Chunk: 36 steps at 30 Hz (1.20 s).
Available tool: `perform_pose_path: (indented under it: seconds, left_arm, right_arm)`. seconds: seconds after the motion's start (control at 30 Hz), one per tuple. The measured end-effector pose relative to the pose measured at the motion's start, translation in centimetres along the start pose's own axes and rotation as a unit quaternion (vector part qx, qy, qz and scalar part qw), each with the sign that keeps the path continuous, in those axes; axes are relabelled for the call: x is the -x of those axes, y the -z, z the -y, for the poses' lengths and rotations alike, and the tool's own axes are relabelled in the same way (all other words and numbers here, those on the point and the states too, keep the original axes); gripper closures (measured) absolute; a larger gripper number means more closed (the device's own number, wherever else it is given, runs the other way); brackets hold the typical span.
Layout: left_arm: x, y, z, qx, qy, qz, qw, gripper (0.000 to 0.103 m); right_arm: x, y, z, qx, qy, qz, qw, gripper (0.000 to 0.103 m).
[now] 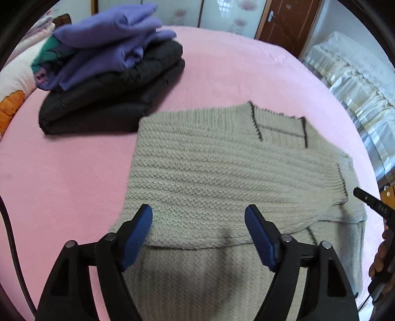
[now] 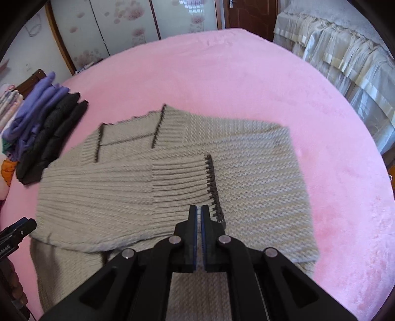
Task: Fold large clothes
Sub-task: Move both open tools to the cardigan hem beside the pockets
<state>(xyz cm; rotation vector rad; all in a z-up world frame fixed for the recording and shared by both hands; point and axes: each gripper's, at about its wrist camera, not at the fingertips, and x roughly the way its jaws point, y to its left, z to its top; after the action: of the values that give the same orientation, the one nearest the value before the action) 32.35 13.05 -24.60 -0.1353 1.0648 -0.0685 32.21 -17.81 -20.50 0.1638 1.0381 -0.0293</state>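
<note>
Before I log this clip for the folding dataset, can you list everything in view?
knit sweater: one, beige with dark trim, spread on the bed, one sleeve folded across its body
folded clothes pile: one stack, purple on black with some teal, on the bed at the left
bed cover: one, pink, under everything
wardrobe doors: white with flower print, behind the bed
door: one, brown wood, far wall
left gripper: open above the sweater
right gripper: shut, over the sleeve cuff

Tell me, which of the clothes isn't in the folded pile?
The beige knit sweater. It lies spread on the pink bed, while the purple top and black jacket are stacked.
</note>
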Motion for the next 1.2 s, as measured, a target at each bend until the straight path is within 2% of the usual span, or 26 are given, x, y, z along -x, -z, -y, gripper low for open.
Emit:
perform_pose_path:
  seconds: [0.13, 0.37, 0.53, 0.83, 1.03, 1.2]
  left_arm:
    - [2.3, 0.3, 1.1, 0.01, 0.012, 0.007, 0.9999, 0.026]
    - [7.0, 1.6, 3.7, 0.023, 0.011, 0.027, 0.9993, 0.025]
    - [10.9, 2.7, 4.9, 0.037, 0.013, 0.044, 0.9982, 0.02]
    - [16.7, 4.1, 6.7, 0.035, 0.004, 0.069, 0.997, 0.019]
    - [19.5, 5.3, 7.5, 0.03, -0.005, 0.082, 0.9962, 0.018]
    - [20.9, 6.5, 7.4, 0.046, -0.003, 0.081, 0.9957, 0.017]
  right_arm:
    - [2.4, 0.0, -0.4, -0.003, -0.023, 0.015, 1.0, 0.1]
    - [7.0, 1.2, -0.4, -0.005, -0.057, 0.026, 0.998, 0.1]
    - [10.7, 2.8, -0.1, 0.003, -0.068, 0.034, 0.997, 0.1]
    - [16.6, 5.1, 0.4, 0.015, -0.081, 0.059, 0.995, 0.1]
    - [18.6, 5.6, -0.3, 0.027, -0.1, 0.07, 0.992, 0.1]
    - [18.8, 6.0, -0.9, 0.039, -0.113, 0.065, 0.991, 0.1]
